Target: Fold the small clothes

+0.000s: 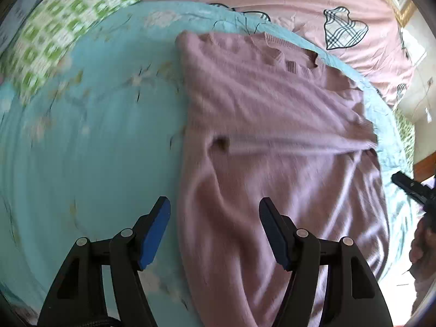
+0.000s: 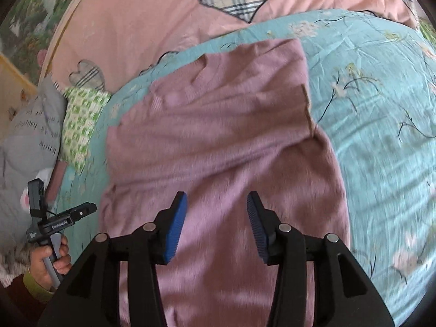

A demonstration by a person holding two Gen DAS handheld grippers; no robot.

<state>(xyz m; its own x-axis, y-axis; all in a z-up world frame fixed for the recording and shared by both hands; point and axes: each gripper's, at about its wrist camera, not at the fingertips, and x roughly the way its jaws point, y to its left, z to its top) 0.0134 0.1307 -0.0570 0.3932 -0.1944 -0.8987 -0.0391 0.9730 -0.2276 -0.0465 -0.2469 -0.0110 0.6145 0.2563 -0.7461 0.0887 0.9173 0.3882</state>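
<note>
Both claws, left gripper (image 1: pixel 214 227) and right gripper (image 2: pixel 217 224), hang wide open and empty right above the half-folded pink sweater (image 1: pixel 272 125), probably lining up the next fold.

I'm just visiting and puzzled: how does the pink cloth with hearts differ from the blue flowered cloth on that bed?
The pink sheet carries plaid heart patches; the blue flowered sheet carries thin branches with pale blossoms. The pink sheet lies farther back with nothing on it in view; the blue flowered sheet lies nearer, overlaps its edge, and bears the mauve sweater. Both are spread fairly flat as bedding.
</note>
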